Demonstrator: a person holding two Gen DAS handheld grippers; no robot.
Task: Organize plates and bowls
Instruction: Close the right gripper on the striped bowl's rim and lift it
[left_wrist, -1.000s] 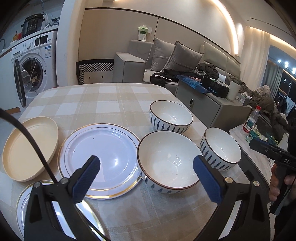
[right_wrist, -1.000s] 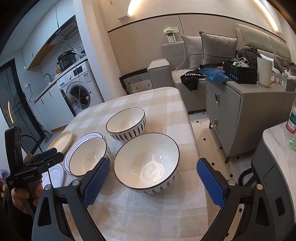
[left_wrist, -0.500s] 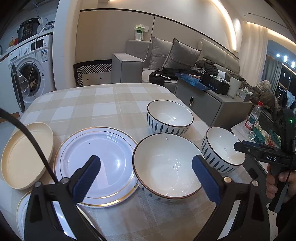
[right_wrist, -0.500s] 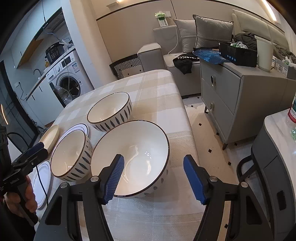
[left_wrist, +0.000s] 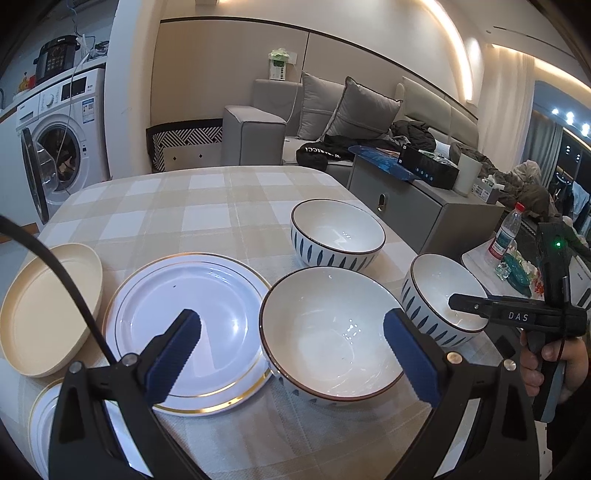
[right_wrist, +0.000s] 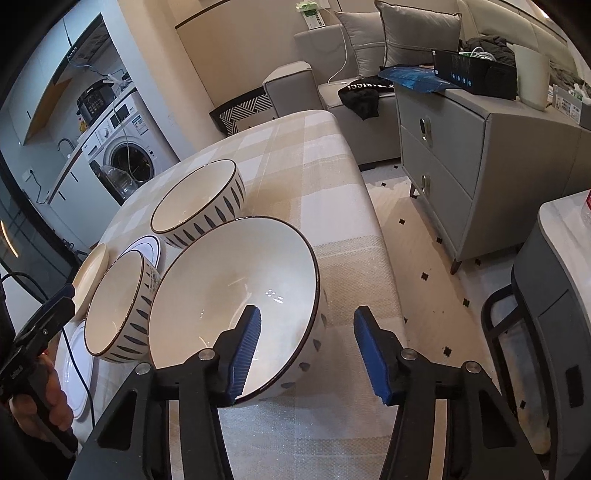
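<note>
Three white bowls with blue leaf marks stand on the checked table. In the left wrist view my left gripper (left_wrist: 291, 336) is open, its jaws spread above the middle bowl (left_wrist: 332, 332), with a gold-rimmed white plate (left_wrist: 184, 306), a cream plate (left_wrist: 44, 302) and another white plate (left_wrist: 44, 417) to its left. A far bowl (left_wrist: 338, 234) and a right bowl (left_wrist: 439, 295) stand beyond. My right gripper (right_wrist: 306, 349) is open astride the near rim of the right bowl (right_wrist: 236, 295), left pad inside, right pad outside, not touching.
The table's right edge (right_wrist: 369, 206) drops to the floor. A grey cabinet (right_wrist: 461, 155) and a sofa (left_wrist: 295, 122) stand beyond. A washing machine (left_wrist: 62, 133) is at far left. A water bottle (left_wrist: 506, 232) stands on a side counter.
My right gripper has moved forward and down onto the near bowl and its jaws have narrowed around the rim. My left gripper has held almost still over the middle bowl.
</note>
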